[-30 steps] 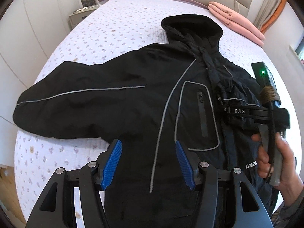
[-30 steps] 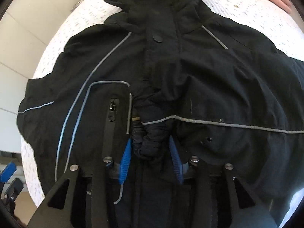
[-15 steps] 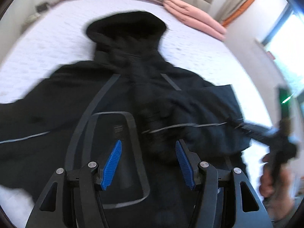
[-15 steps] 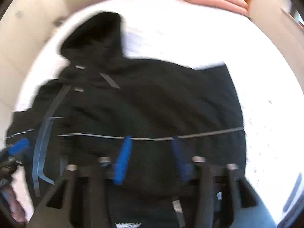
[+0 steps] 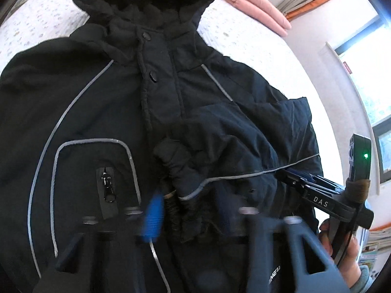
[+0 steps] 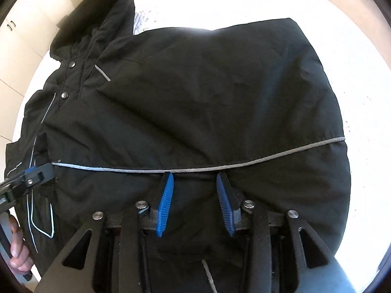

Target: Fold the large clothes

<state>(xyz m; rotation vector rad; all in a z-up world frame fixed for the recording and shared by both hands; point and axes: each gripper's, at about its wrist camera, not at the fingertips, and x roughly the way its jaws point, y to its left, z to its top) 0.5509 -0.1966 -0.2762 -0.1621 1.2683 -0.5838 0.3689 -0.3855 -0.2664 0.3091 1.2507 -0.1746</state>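
A large black hooded jacket (image 5: 102, 102) with grey piping lies face up on a bed; it also fills the right wrist view (image 6: 207, 102). Its right sleeve (image 5: 239, 146) is folded across the chest, with the bunched cuff (image 5: 180, 171) near the middle. My left gripper (image 5: 188, 207) is blurred by motion, with its jaws around the cuff; whether it grips is unclear. My right gripper (image 6: 194, 183) is open and empty just above the folded sleeve (image 6: 220, 127), below its grey stripe. It also shows at the right in the left wrist view (image 5: 300, 180).
The bed has a white patterned cover (image 5: 244, 46). Pink folded bedding (image 5: 249, 2) lies at the head of the bed. A window (image 5: 371, 85) is on the right wall. White cupboards (image 6: 22, 39) stand to the left.
My right gripper let go of the cuff and moved right along the folded sleeve. My left gripper swung right from the jacket's left side onto the cuff.
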